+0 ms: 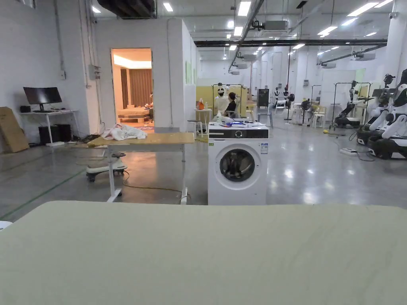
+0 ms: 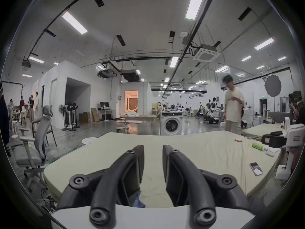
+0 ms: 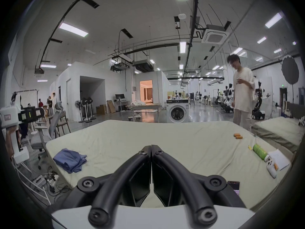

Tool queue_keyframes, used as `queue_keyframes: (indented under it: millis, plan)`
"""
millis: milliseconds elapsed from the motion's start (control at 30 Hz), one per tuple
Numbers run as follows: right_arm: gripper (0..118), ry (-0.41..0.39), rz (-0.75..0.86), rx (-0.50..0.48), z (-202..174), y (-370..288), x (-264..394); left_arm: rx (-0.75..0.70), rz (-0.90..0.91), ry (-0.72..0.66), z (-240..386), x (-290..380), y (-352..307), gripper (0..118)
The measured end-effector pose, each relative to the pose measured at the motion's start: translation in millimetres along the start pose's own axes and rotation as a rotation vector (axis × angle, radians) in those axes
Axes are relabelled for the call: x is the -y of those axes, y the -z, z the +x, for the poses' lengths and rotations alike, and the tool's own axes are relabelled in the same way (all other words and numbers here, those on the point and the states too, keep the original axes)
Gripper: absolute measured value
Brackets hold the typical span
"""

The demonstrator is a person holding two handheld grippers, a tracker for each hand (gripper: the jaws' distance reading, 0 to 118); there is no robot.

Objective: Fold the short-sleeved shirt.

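A crumpled blue shirt (image 3: 70, 160) lies near the left edge of the pale green mattress (image 3: 165, 138), seen in the right gripper view. A corner of that blue cloth (image 2: 138, 203) peeks out below the jaws in the left gripper view. My left gripper (image 2: 153, 150) is open above the mattress (image 2: 189, 143), with nothing between its jaws. My right gripper (image 3: 151, 147) is shut with nothing in it, hovering over the mattress to the right of the shirt. The left gripper's white body (image 3: 9, 118) and the hand holding it appear at the left of the right gripper view.
On the mattress's right side lie a green bottle (image 3: 260, 151), a white controller (image 3: 271, 165), paper, small orange items (image 3: 238, 136) and a phone (image 2: 255, 168). A person (image 3: 242, 93) stands by the far right corner. A washing machine (image 1: 237, 165) and an office chair (image 2: 35, 138) stand nearby.
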State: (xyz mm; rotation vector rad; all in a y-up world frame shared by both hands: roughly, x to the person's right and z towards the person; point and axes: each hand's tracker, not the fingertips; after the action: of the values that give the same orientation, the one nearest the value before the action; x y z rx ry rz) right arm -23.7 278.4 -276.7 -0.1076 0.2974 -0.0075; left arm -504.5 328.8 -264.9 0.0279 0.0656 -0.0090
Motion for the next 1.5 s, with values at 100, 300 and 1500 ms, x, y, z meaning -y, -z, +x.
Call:
queue_keyframes:
  millis: [100, 300, 1500]
  plan:
    - [0, -0.005, -0.020, 0.017, -2.0, -4.2, 2.0, 0.028, -0.013, 0.055, 14.9, 1.5, -9.8, 3]
    - [0, 0.002, -0.028, 0.037, -3.5, -11.1, 5.9, 0.042, -0.011, 0.058, 25.4, 1.6, -21.1, 0]
    - [118, 0.069, 0.058, -0.006, -2.9, -15.1, 2.9, 0.081, 0.017, 0.022, 18.4, 24.7, -14.8, 116]
